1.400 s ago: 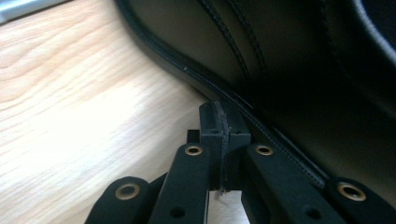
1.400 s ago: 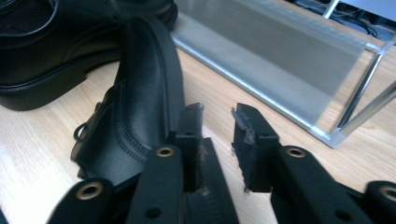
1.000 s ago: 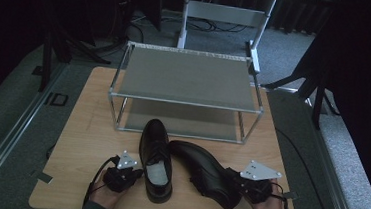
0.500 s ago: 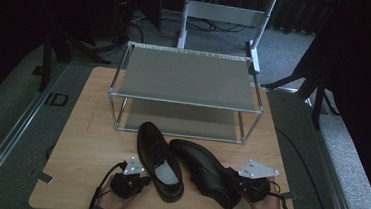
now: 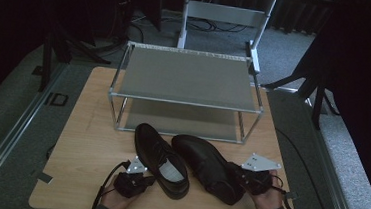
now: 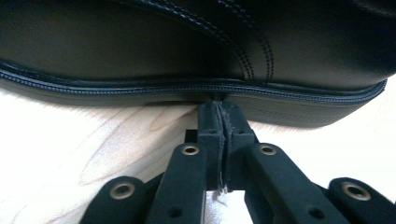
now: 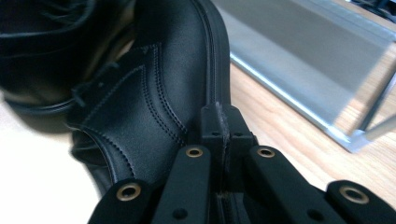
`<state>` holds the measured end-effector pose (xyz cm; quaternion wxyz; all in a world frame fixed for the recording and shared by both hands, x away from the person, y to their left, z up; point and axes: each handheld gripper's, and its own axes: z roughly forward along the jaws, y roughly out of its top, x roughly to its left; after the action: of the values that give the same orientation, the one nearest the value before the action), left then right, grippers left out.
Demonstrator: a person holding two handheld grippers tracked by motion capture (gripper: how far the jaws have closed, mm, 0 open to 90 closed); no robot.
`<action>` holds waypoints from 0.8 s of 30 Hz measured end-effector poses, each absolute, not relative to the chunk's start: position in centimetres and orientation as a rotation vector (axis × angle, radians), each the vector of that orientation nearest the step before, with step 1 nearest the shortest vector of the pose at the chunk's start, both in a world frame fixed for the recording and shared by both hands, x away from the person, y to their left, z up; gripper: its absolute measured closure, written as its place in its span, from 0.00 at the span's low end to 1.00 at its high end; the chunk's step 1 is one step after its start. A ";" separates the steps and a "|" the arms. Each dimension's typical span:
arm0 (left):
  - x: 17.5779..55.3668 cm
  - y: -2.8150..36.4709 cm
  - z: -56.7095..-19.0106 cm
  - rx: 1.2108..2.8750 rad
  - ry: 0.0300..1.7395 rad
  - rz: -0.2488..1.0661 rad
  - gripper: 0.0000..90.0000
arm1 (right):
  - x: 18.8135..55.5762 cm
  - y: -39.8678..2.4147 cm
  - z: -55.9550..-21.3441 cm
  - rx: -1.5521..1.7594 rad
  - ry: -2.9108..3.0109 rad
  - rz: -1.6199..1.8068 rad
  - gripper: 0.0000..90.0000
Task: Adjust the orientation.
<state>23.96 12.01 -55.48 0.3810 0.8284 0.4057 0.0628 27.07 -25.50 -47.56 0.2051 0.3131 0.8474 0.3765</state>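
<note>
The high view is showing two black leather shoes lying side by side on the wooden table (image 5: pixel 85 142) in front of a two-tier metal shoe rack (image 5: pixel 187 92). The left shoe (image 5: pixel 161 160) is sitting with its opening up, a pale insole label showing inside, too small to read. The right shoe (image 5: pixel 208 169) is lying just beside it. The left gripper (image 5: pixel 140 178) is sitting at the left shoe's near side, the right gripper (image 5: pixel 247 182) at the right shoe's heel end.

The left gripper view is showing what the high view is not: pads (image 6: pixel 212 126) pressed together, tips touching the shoe's welt stitching, having just eased apart slightly, nothing between them. The right gripper view is showing its jaws closed too, tips resting against the right shoe's sole edge.
</note>
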 end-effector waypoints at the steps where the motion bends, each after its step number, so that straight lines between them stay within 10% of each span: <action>1: 24.0 12.0 -55.5 2.115 1.034 0.160 0.96 | 27.4 -25.6 -47.6 0.891 2.352 1.045 1.00; 24: 24.0 12.3 -55.6 2.104 1.055 0.199 0.92 | 34.8 -30.0 -48.3 1.159 2.284 1.022 1.00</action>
<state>24.03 12.34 -55.55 0.3797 0.8240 0.4132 0.0778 34.78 -30.03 -48.33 0.1910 0.4124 0.8131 0.3637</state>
